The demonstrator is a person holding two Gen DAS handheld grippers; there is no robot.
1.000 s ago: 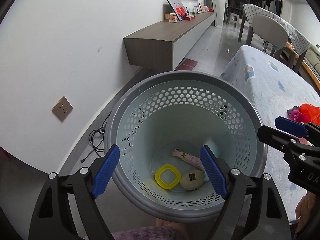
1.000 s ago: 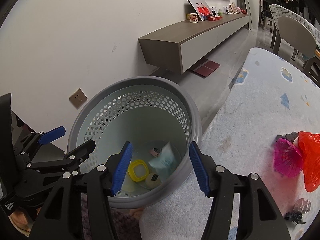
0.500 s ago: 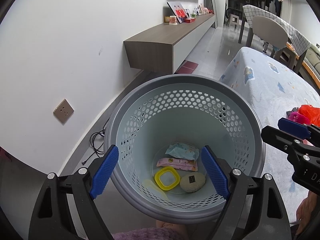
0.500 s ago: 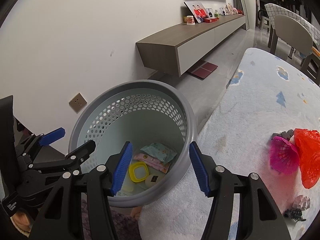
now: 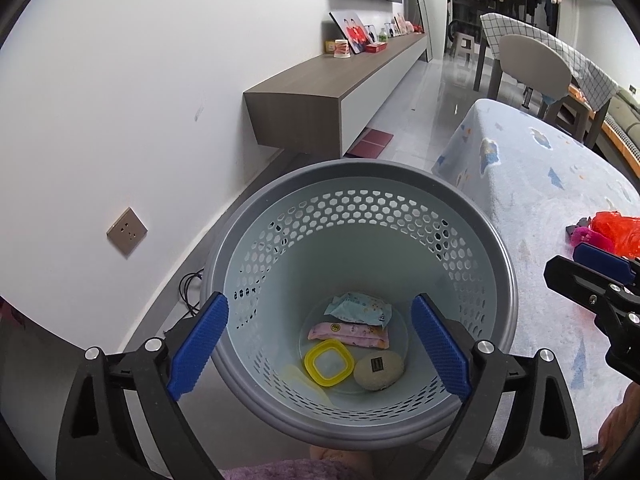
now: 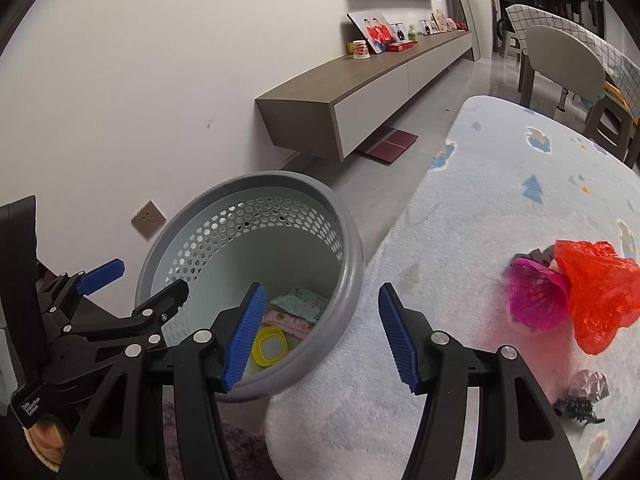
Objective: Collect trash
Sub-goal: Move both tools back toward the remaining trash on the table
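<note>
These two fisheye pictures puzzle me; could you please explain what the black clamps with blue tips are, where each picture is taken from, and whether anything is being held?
Each clamp is a hand-held gripper with a camera looking along its fingers. The left gripper hangs over the grey perforated plastic basket, which holds a pale blue packet, a pink packet and a yellow square ring. The right gripper hangs at the basket's edge, over the pale blue rug, where a red mesh bag lies. Both are open and empty; the left's jaws have just been opening.

Grey-rimmed pale blue basket (image 5: 472, 248), honeycomb holes; yellow lid (image 5: 329, 368); possibly mesh red bag (image 6: 592, 288).
</note>
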